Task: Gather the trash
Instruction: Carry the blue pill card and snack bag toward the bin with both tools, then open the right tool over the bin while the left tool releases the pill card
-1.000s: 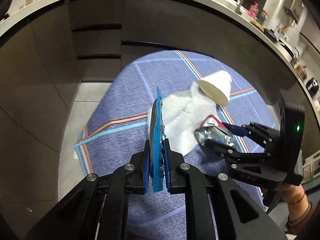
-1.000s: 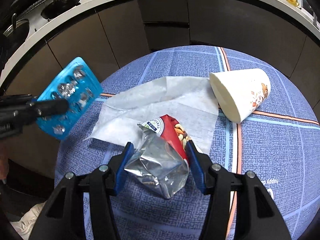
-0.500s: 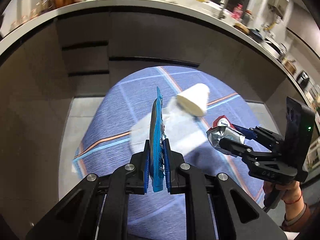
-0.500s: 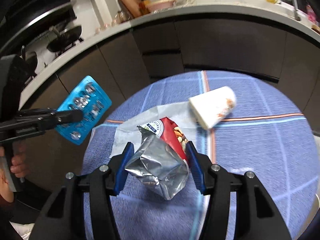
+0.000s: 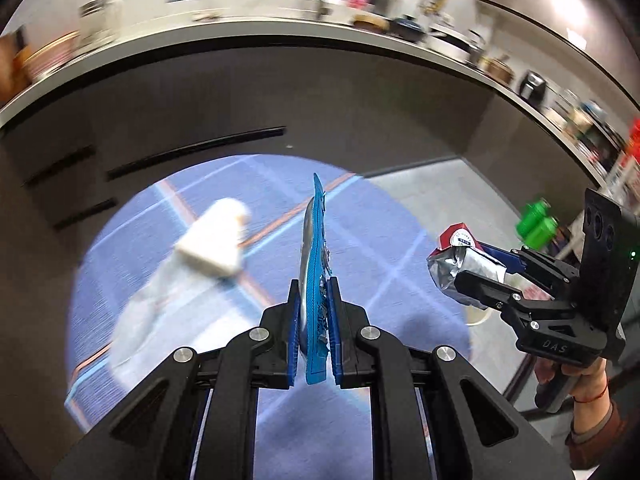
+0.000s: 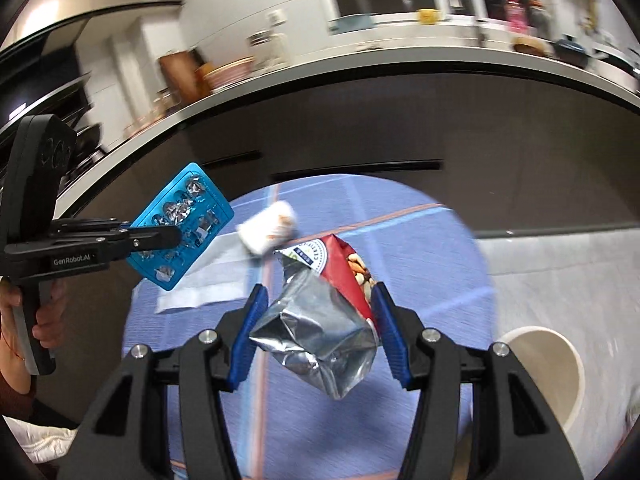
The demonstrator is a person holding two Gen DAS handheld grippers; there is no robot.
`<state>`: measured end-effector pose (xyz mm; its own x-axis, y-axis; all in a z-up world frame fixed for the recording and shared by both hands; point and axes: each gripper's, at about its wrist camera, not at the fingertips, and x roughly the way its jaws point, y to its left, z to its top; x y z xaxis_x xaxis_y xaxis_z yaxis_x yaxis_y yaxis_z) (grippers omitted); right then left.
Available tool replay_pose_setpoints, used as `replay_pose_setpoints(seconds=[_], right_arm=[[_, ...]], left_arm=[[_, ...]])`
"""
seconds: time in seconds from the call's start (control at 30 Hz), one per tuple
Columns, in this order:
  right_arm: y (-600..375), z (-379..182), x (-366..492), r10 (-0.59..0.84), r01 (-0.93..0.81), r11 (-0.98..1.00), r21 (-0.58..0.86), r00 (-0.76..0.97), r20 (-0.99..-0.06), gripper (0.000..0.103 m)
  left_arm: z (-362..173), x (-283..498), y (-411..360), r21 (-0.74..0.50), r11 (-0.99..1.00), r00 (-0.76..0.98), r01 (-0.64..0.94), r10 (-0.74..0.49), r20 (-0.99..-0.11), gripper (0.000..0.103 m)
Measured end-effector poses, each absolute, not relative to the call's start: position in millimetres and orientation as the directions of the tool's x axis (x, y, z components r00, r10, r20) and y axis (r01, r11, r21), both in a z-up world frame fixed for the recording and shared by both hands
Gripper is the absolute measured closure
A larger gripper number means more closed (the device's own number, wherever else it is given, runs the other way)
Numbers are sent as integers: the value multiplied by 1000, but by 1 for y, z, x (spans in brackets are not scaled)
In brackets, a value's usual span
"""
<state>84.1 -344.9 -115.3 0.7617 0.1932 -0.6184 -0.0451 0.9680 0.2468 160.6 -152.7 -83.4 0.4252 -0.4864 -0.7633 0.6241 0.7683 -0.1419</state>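
We carry two pieces of trash at once. Our left gripper [image 5: 316, 316] is pressed nearly together, pinching a blue pill pack [image 5: 314, 264] by its near edge, so most of the pack stands out beyond the pads. Our right gripper [image 6: 316, 316] stands half spread, clamped on a crumpled snack bag [image 6: 324, 320] of foil and red print. Both hang above the round blue surface [image 5: 380, 216]. The risk we see with the pill pack is that a thin edge grip lets it pivot or slip if we swing fast. The snack bag is soft and could collapse and slide out downward. On the far left of the surface lie a tipped paper cup [image 5: 218, 236] and a white paper sheet [image 5: 148, 300], not yet collected; a careless pass could knock the cup so it rolls off the edge. As for containers, a cream round bin [image 6: 548, 376] sits on the floor to the near right, its mouth open upward. We cannot tell what is inside it. The tipped cup looks empty, though blur hides its inside.
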Motion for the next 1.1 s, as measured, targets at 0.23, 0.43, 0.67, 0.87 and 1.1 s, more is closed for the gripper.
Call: replay_pose_setpoints(seconds=[0.23,0.43,0.67,0.87,1.1], right_arm=[[-423,-131,37,46,136,963,231,764,-643,49],[-485,-156,1,-49,287,924,253,746,-665,49],[-526,-198,-17,-110,391,888,241,691,-715,49],[-547,-250,-14,-100,434,871,229,613,-784,49],[-560,-289,-6,-61,439,862,252,585,-809,49]], left_arm=[[-98,148,-258,-193,638,292,745,-573,-766,92],[-119,136,-341,-248,521,160,816,-617,-770,92],[-166,123,-418,-291,417,18,861,-598,-801,92],[-215,127,-467,-308,394,-62,866,-526,-848,91],[-261,134,-497,-282,403,-71,871,-463,-884,91]])
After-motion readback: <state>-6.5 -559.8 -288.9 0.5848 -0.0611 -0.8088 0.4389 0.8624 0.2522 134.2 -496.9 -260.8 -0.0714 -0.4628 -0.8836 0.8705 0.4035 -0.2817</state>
